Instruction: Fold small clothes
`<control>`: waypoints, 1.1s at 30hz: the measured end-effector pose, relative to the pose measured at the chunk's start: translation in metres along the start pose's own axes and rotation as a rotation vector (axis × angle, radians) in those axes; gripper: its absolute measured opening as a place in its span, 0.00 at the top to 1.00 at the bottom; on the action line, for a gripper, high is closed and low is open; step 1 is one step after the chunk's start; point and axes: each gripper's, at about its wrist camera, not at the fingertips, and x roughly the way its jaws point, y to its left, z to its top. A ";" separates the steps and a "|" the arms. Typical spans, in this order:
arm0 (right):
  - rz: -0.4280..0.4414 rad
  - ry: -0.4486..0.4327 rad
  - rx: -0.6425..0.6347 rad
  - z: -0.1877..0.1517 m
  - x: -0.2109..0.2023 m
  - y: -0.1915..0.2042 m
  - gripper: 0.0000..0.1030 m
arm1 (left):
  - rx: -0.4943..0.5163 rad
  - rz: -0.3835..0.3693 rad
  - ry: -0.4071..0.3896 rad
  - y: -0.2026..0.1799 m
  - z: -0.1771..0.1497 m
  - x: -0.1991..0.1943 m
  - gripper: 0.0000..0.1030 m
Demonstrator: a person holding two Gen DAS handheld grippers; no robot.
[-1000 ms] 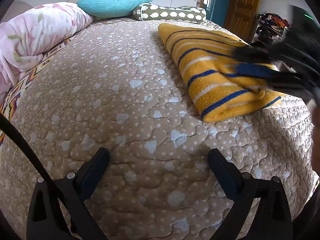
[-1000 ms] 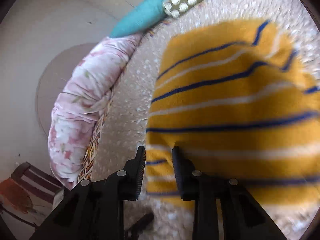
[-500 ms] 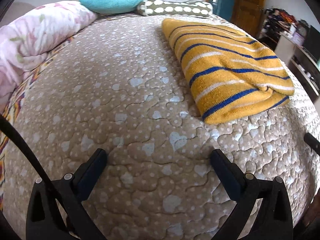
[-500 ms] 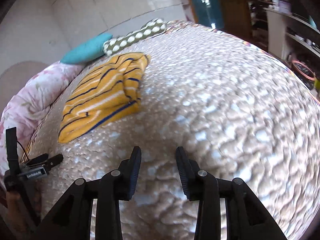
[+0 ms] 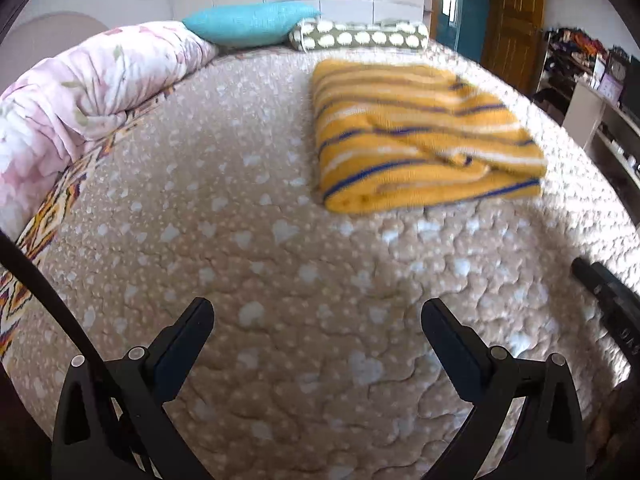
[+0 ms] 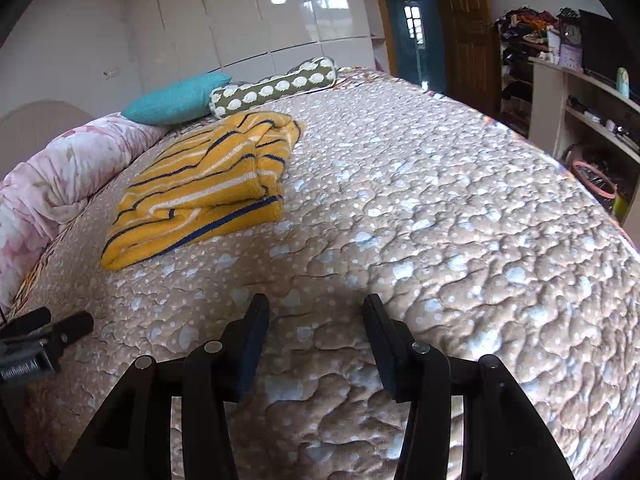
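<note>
**Sweater folded and let go, both grippers standing off**

From the left wrist: the left gripper (image 5: 316, 316) hangs over bare quilted bedspread (image 5: 280, 360), its jaws spread wide with nothing between them. The yellow striped sweater (image 5: 420, 140) lies folded in a thick rectangle on the far right of the bed, well apart from the fingers. Beyond it a teal pillow (image 5: 248, 24) and a spotted bolster (image 5: 360, 36) sit at the headboard end, with a rolled floral duvet (image 5: 80, 84) along the left edge. A dark tip of the other tool pokes in at the right edge.

From the right wrist: the right gripper (image 6: 316, 312) has just been opening, and its jaws stand parted over empty bedspread, holding nothing. The sweater (image 6: 200, 184) sits far left here, folded but a little rumpled on top (one layer bunches near the far end).

To my eye the fold on this piece is finished and released. The next move calls for either a tidy press on that bunched layer or reaching for another garment; none shows on the bed.
</note>
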 end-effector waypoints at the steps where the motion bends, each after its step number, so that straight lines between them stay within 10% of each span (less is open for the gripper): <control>1: -0.009 -0.005 0.000 -0.003 -0.004 0.000 0.49 | 0.002 0.001 0.015 -0.001 -0.002 0.003 0.00; 33: -0.141 0.002 -0.127 -0.009 0.011 0.026 0.32 | -0.023 -0.041 -0.016 0.009 -0.017 0.019 0.00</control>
